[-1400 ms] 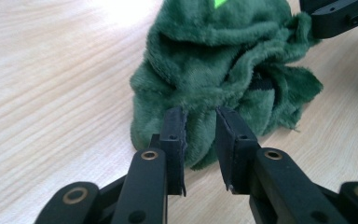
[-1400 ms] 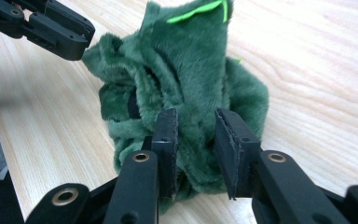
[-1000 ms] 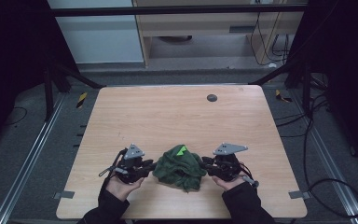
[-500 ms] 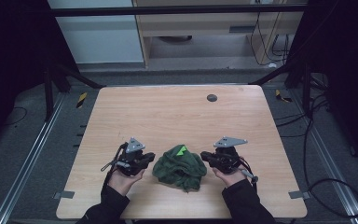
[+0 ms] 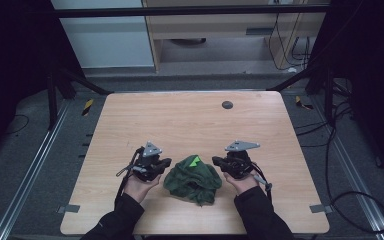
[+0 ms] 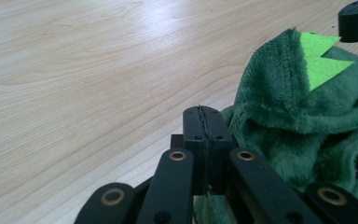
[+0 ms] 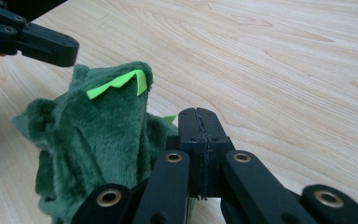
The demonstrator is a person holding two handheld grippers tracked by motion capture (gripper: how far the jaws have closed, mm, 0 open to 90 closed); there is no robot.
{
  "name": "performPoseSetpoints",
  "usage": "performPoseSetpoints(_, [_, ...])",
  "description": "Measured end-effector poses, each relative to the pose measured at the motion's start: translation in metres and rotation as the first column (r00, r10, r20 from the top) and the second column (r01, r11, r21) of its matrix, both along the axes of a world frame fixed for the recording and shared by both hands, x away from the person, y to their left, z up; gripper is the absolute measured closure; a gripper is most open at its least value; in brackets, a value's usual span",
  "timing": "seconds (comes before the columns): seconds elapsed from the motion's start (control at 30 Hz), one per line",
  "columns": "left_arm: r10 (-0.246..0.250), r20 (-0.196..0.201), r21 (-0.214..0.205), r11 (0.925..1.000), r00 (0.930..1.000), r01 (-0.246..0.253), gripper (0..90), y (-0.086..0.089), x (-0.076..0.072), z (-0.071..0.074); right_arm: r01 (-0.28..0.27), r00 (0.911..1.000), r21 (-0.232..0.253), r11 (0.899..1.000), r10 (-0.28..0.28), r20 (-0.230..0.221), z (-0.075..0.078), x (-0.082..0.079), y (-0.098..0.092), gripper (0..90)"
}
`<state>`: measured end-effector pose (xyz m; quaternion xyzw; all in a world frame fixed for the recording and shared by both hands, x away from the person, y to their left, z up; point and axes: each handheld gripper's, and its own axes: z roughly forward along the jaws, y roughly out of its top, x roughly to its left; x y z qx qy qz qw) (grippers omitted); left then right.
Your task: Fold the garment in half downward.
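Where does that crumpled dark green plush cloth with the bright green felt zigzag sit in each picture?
High view: dark green plush cloth, bottom centre, between both grippers.
Left gripper view: right side.
Right gripper view: left side.
Shared landmark: bright green felt zigzag.

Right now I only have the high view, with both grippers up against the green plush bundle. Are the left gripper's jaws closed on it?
Observer: No. The left gripper has just been closing and its jaws now meet pad to pad. No fabric shows between them, and the green plush lies beside them.
Operator: And the right one?
Observer: The same. The right gripper has just been closing too. Its pads are together, the plush sits alongside, and none shows in the seam.
Operator: What's the bright patch?
Observer: It's a jagged light-green felt strip along the plush's top ridge.
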<state>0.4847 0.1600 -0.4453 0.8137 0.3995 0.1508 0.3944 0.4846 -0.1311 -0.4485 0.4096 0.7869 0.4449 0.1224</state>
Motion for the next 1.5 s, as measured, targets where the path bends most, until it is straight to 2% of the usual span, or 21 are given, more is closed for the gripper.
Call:
performPoseSetpoints(0.27, [-0.022, -0.024, 0.008, 0.9997, 0.9995, 0.022, 90.0, -0.009, 0.009, -0.008, -0.022, 0.9995, -0.015, 1.0, 0.022, -0.023, -0.008, 0.006, 0.011, 90.0])
performPoseSetpoints(0.47, [-0.044, -0.037, -0.003, 0.999, 0.9983, 0.044, 89.9, -0.01, 0.008, -0.011, -0.042, 0.9984, -0.012, 0.999, 0.042, -0.037, -0.011, 0.004, 0.014, 89.8])
performPoseSetpoints(0.73, [-0.066, -0.031, -0.023, 0.9976, 0.9974, 0.065, 89.9, -0.009, -0.001, -0.007, -0.079, 0.9961, -0.013, 0.997, 0.078, -0.042, -0.01, -0.002, 0.02, 89.4])
performPoseSetpoints(1.07, [-0.113, -0.027, -0.029, 0.9932, 0.9932, 0.112, 89.9, -0.007, -0.015, -0.002, -0.101, 0.9944, -0.004, 0.995, 0.101, -0.033, -0.007, -0.012, 0.019, 89.2])
performPoseSetpoints(1.27, [-0.125, -0.027, -0.04, 0.9915, 0.9917, 0.124, 89.9, -0.003, -0.025, 0.001, -0.116, 0.9928, 0.001, 0.993, 0.116, -0.031, -0.004, -0.019, 0.019, 89.1])
performPoseSetpoints(1.5, [-0.152, -0.03, -0.039, 0.9877, 0.9879, 0.151, 89.9, -0.006, -0.033, 0.002, -0.131, 0.991, 0.008, 0.991, 0.131, -0.024, -0.001, -0.028, 0.017, 88.4])
